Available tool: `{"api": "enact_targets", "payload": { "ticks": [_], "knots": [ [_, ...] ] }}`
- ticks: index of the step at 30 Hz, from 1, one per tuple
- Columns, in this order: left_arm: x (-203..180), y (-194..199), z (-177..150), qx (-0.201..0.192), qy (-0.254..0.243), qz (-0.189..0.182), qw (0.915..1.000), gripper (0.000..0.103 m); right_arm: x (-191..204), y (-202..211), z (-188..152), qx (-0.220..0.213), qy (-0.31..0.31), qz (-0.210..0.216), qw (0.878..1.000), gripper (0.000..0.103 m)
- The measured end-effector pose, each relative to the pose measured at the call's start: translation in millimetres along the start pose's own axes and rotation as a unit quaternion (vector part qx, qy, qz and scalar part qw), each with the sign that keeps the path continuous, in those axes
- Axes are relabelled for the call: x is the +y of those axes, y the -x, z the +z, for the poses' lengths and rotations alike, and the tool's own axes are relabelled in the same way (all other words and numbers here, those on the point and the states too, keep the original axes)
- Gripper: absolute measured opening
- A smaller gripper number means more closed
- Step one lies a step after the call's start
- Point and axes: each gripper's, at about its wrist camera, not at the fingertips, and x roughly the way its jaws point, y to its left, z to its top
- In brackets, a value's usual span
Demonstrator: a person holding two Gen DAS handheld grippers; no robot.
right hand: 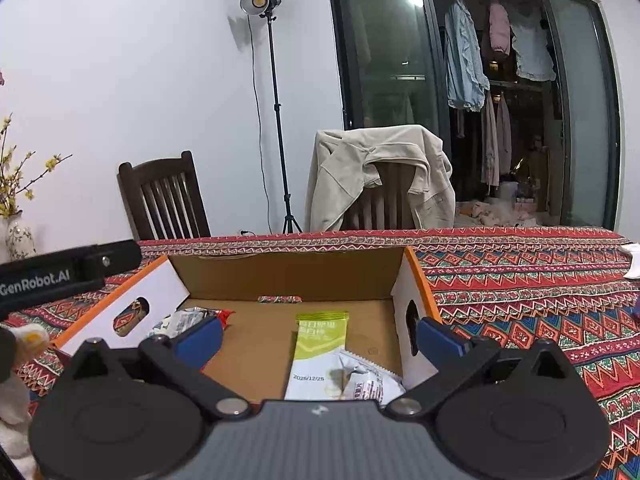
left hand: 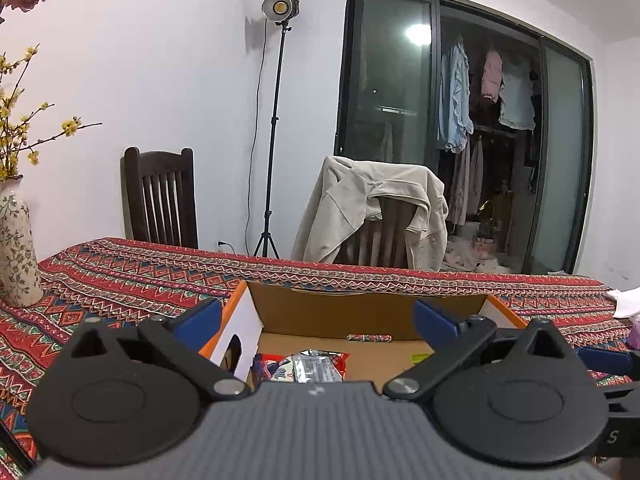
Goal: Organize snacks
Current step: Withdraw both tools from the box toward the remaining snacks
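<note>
An open cardboard box [left hand: 372,312] with orange-edged white end walls stands on the patterned tablecloth; it also shows in the right wrist view [right hand: 288,276]. Inside lie a red and silver snack packet [left hand: 308,366], seen at the box's left [right hand: 192,318] in the right wrist view, a green and white snack bar [right hand: 316,354] and a white crinkled packet [right hand: 370,386]. My left gripper [left hand: 318,318] is open and empty over the box's near left part. My right gripper [right hand: 320,338] is open and empty over the green bar.
A floral vase [left hand: 16,252] with yellow blossoms stands at the table's left. Two chairs [left hand: 162,200] stand behind the table, one draped with a beige jacket [left hand: 368,208]. A light stand [left hand: 274,120] is by the wall. White paper [right hand: 634,260] lies far right.
</note>
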Motion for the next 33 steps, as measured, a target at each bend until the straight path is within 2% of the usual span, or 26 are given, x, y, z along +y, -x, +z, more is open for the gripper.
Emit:
{"api": "enact_targets", "payload": {
  "ticks": [10,14,19,24,33],
  "knots": [
    [-4.5,22.1,14.2,-0.007,0.0,-0.005,1.0,0.103,3.3,11.7,7.2,-0.012,0.005,0.002,1.0,0.103],
    [-1.5,35.7,22.7,-0.011,0.008,-0.012,0.9998,0.103,5.8,31.2,16.6,-0.023,0.001,0.013,1.0,0.103],
    [2.7,61.3,31.2,-0.027,0.006,-0.025,0.9993,0.103,11.7,61.9,19.0,-0.04,0.024,0.012,0.999,0.103],
    [7.2,86.9,30.0,-0.033,-0.002,-0.037,0.9988,0.103,16.9,91.4,10.0,-0.044,0.037,0.012,0.998,0.103],
    [22.3,132.0,1.6,-0.026,-0.021,-0.03,0.999,0.103,19.2,131.9,-23.1,-0.026,0.045,0.006,0.999,0.103]
  ]
}}
